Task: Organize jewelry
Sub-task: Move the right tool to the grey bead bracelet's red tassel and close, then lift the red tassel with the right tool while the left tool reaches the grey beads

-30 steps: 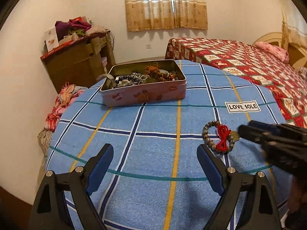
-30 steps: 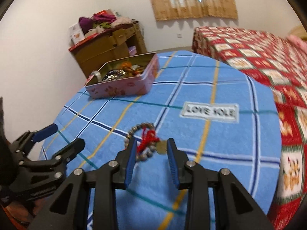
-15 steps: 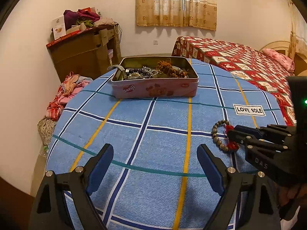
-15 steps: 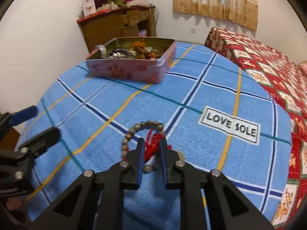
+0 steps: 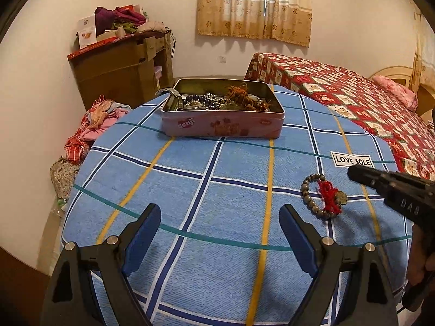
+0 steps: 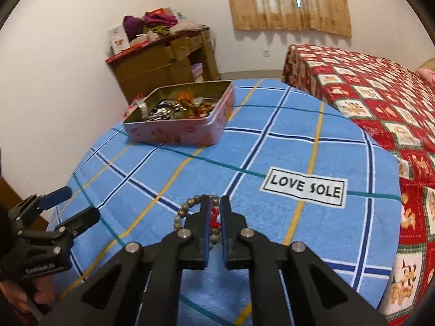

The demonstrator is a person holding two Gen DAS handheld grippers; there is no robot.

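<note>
A bracelet (image 5: 312,203) of grey-brown beads with a red knotted tassel lies flat on the blue checked cloth (image 5: 190,203). My right gripper (image 5: 352,169) hovers just above and right of it, jaws shut, nothing pinched. In the right wrist view the beads (image 6: 180,214) curve left of the shut right gripper (image 6: 214,201), and the red tassel shows through the slit between the fingers. My left gripper (image 5: 218,217) stands wide open over bare cloth, left of the bracelet. The pink tin (image 5: 223,127) at the far side holds several pieces of jewelry.
The round table drops off at its cloth edge on every side. A bed (image 5: 353,95) with a red patterned cover stands to the right. A cardboard cabinet (image 5: 117,65) and a heap of clothes (image 5: 95,119) are at the back left. A "LOVE SOLE" label (image 6: 304,187) lies beyond the bracelet.
The right gripper's jaws closed around the red tassel, then drew back and up without it. The bracelet stays on the cloth. The left gripper stays open.
</note>
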